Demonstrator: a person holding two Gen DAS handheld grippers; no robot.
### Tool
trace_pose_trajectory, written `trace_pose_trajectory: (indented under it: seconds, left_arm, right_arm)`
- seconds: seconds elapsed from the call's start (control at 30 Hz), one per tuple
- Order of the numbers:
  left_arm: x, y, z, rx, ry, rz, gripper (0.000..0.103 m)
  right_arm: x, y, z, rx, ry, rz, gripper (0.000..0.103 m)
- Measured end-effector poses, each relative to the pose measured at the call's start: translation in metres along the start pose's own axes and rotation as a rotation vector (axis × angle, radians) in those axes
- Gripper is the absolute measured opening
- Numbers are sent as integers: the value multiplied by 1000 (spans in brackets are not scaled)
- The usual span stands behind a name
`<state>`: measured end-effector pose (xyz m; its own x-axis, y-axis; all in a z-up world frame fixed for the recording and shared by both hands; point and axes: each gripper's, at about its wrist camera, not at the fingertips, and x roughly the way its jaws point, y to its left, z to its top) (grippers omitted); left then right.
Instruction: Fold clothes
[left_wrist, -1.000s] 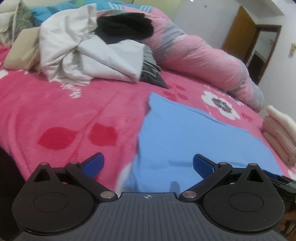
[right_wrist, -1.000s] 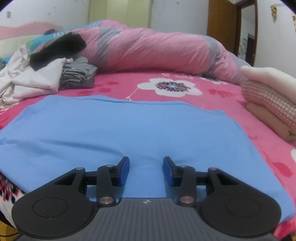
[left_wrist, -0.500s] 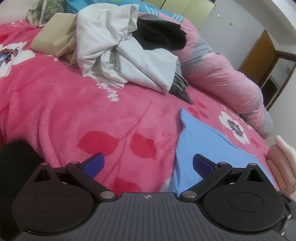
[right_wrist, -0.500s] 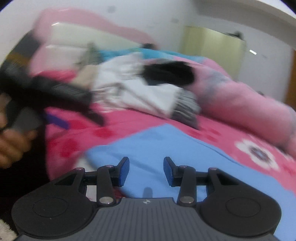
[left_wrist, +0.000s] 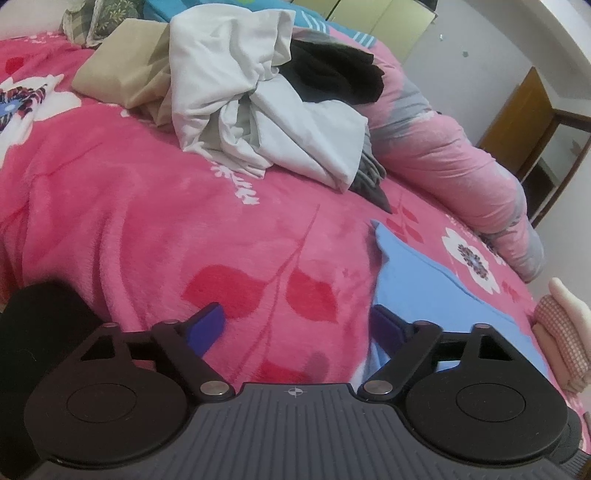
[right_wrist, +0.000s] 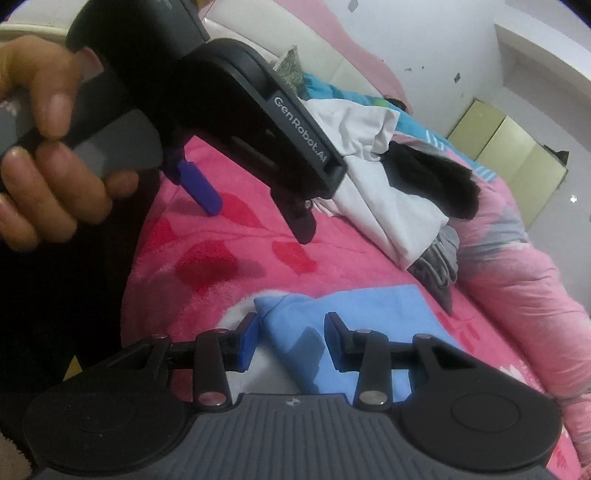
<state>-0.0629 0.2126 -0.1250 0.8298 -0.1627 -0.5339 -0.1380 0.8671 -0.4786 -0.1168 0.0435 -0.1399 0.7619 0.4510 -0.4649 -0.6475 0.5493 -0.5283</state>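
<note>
A light blue garment lies flat on the pink flowered bedspread. My left gripper is open wide over bare bedspread, just left of the garment's near corner. In the right wrist view the blue garment has a rumpled corner near the bed's edge. My right gripper is open, its fingers on either side of that corner, nothing held. The left gripper shows there too, above and left, held by a hand.
A heap of unfolded clothes, white, black and beige, sits farther up the bed. A rolled pink quilt lies along the far side. Folded items are stacked at the right. A wooden door stands behind.
Both grippers swung left. The left gripper left the blue garment and now sits over bare bedspread. The right gripper came to the garment's left corner, and the left gripper entered its view.
</note>
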Motion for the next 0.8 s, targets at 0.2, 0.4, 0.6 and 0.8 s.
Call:
trace_pose_trajectory:
  seconds: [0.2,0.4,0.6,0.8]
  left_arm:
    - [2,0,6,-34,21,-25,82]
    - [13,-6,14,-121,84,-167,83]
    - [46,-9,23,-284,235,-302,86]
    - [79,-25,32,-336,338,-378,88]
  right_arm:
    - [-2,-25,0,149,-30,-18,9]
    - [-13,-73,-7,426,-71,-47,7]
    - [-25,-110,-24,666,-95,-34,6]
    - [-38,-107,-26,669,-111,-33,6]
